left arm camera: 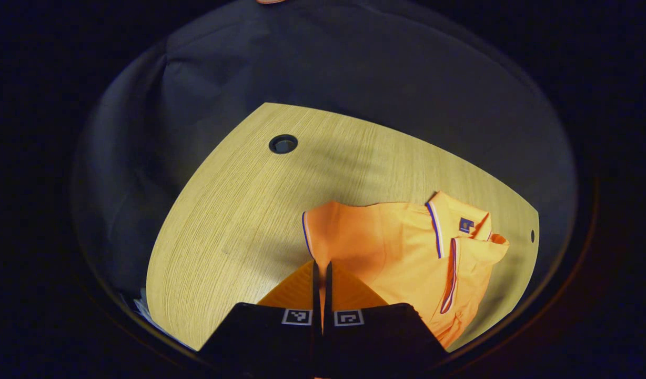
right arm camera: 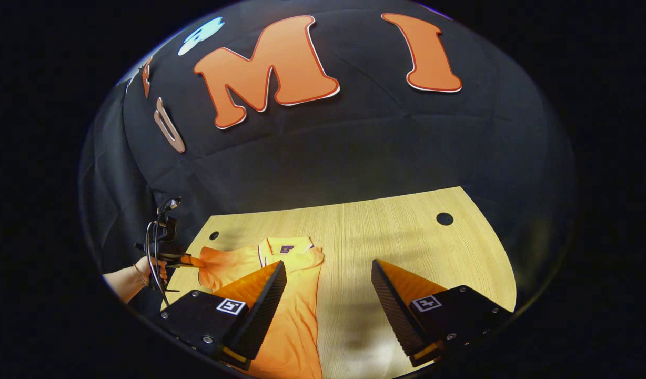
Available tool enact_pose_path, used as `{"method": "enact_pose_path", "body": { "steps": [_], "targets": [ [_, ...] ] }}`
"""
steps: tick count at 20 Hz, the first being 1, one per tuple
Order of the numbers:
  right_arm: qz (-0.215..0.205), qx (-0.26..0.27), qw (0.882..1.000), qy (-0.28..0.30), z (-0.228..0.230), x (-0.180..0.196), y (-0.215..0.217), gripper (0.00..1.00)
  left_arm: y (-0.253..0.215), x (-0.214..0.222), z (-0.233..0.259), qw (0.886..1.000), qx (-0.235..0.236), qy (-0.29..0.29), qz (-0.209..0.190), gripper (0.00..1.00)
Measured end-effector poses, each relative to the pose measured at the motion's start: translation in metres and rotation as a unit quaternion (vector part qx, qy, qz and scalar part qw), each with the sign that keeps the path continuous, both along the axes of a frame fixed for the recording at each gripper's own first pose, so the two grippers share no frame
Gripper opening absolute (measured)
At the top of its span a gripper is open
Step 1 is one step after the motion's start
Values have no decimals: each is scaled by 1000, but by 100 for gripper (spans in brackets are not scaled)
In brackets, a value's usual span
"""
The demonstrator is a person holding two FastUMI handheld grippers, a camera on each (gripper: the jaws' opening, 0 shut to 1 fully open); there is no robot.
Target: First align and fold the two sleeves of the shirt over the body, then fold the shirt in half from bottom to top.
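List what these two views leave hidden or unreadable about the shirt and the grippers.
- Left gripper view: the left gripper has its fingers together at the shirt sleeve edge; whether cloth is pinched between them is hidden by the fingers.
- Left gripper view: the shirt's lower part is cut off behind the gripper body.
- Right gripper view: the open right gripper covers part of the shirt; its hem runs off the bottom edge.

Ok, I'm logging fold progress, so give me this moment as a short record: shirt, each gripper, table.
shirt: orange polo shirt lying on the table, collar away from the right gripper
left gripper: fingers closed at the shirt's sleeve edge
right gripper: open above the shirt's right side, holding nothing
table: light wood table, with round cable holes
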State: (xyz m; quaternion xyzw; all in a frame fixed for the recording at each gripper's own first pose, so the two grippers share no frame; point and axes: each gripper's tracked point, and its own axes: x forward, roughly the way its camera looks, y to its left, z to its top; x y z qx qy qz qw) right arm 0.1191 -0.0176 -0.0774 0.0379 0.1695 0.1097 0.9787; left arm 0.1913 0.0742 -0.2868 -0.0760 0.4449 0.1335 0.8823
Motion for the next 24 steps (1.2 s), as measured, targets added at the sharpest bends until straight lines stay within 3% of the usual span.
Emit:
{"method": "enact_pose_path", "body": {
  "steps": [5, 13, 20, 22, 24],
  "targets": [
    [7, -1, 1000, -5, 1, -12, 2, 99, -52, 2, 20, 998, 8, -13, -61, 1],
    [-3, 3, 1000, 2, -10, -28, -15, 99, -138, 3, 1, 992, -9, 9, -126, 2],
    [-23, 8, 1000, 17, -26, -34, -25, 98, -186, 0, -11, 983, -44, 11, -179, 12],
    [-31, 0, 999, 19, -29, -36, -28, 98, -203, -3, -11, 978, -66, 8, -196, 27],
    [-30, 3, 999, 26, -32, -38, -23, 98, -212, -8, -8, 974, -72, 1, -215, 67]
  ]
}}
